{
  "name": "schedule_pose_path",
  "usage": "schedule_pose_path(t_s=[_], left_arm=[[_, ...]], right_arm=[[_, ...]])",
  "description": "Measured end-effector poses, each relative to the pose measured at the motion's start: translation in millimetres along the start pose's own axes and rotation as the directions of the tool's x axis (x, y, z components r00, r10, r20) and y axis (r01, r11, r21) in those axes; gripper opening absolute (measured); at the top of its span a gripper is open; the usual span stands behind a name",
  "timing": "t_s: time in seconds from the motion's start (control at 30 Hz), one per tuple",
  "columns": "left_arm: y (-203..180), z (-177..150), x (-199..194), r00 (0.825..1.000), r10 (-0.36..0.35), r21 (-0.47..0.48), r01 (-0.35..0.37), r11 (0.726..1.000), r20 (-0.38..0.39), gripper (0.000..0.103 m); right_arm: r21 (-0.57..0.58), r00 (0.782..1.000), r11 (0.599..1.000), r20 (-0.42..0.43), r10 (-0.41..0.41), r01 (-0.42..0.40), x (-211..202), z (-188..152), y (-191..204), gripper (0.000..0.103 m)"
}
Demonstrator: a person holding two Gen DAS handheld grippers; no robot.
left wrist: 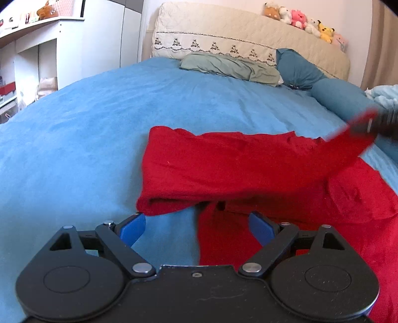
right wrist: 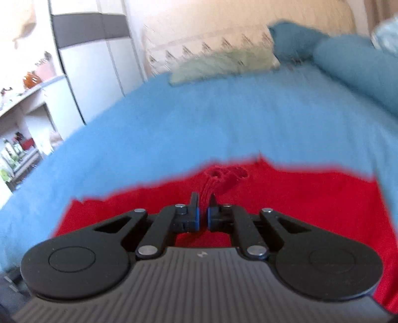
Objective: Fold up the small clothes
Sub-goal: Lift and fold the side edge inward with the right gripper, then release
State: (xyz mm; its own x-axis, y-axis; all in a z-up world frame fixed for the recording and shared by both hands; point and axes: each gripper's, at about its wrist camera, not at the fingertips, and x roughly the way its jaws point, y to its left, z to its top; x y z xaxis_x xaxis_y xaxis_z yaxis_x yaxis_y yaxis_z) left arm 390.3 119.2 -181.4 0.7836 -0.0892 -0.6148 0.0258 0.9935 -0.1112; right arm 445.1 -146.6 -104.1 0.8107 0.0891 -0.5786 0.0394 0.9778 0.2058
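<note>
A red garment [left wrist: 236, 169] lies partly folded on the blue bedspread [left wrist: 87, 129]. My left gripper [left wrist: 196, 227] is open and empty, low over the near edge of the garment's fold. My right gripper [right wrist: 204, 201] is shut on a bunched edge of the red garment [right wrist: 311, 198] and holds it lifted. In the left wrist view the right gripper [left wrist: 380, 121] shows blurred at the far right, pulling a strip of red cloth up off the bed.
A green pillow [left wrist: 228, 65] and teal pillows [left wrist: 298, 67] lie at the head of the bed. Plush toys [left wrist: 298, 17] sit along the cream headboard [left wrist: 248, 32]. White shelves [left wrist: 29, 49] and a wardrobe stand to the left.
</note>
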Motion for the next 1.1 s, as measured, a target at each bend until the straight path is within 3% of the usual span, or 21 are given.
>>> schedule_pose_path(t_s=[0.17, 0.3, 0.5, 0.73, 0.9, 1.0, 1.1], left_arm=[[3, -2, 4, 0.999, 0.036, -0.012, -0.036, 0.999, 0.006, 0.093], [0, 0, 8, 0.998, 0.059, -0.001, -0.059, 0.998, 0.000, 0.093], [-23, 9, 15, 0.999, 0.054, 0.055, -0.054, 0.997, 0.001, 0.092], [-36, 15, 34, 0.995, 0.102, 0.106, -0.101, 0.989, -0.006, 0.089], [-13, 11, 31, 0.980, 0.197, 0.035, -0.196, 0.980, -0.008, 0.085], [-1, 6, 27, 0.975, 0.223, 0.014, -0.222, 0.975, -0.014, 0.084], [-4, 0, 21, 0.968, 0.249, 0.052, -0.249, 0.967, 0.004, 0.084]], right_arm=[[-0.089, 0.996, 0.996, 0.091, -0.010, 0.018, -30, 60, 2, 0.021], [-0.101, 0.993, 0.994, 0.110, -0.035, 0.046, -41, 83, -11, 0.021], [-0.021, 0.990, 0.998, 0.129, -0.063, 0.066, -47, 107, -39, 0.021], [0.062, 0.990, 0.997, 0.127, -0.064, 0.056, -51, 118, -65, 0.021], [0.082, 0.992, 0.995, 0.108, -0.064, 0.055, -57, 104, -88, 0.021], [0.093, 0.996, 0.994, 0.064, -0.066, 0.060, -50, 73, -108, 0.021], [0.119, 0.998, 0.992, 0.026, -0.056, 0.053, -42, 28, -133, 0.021]])
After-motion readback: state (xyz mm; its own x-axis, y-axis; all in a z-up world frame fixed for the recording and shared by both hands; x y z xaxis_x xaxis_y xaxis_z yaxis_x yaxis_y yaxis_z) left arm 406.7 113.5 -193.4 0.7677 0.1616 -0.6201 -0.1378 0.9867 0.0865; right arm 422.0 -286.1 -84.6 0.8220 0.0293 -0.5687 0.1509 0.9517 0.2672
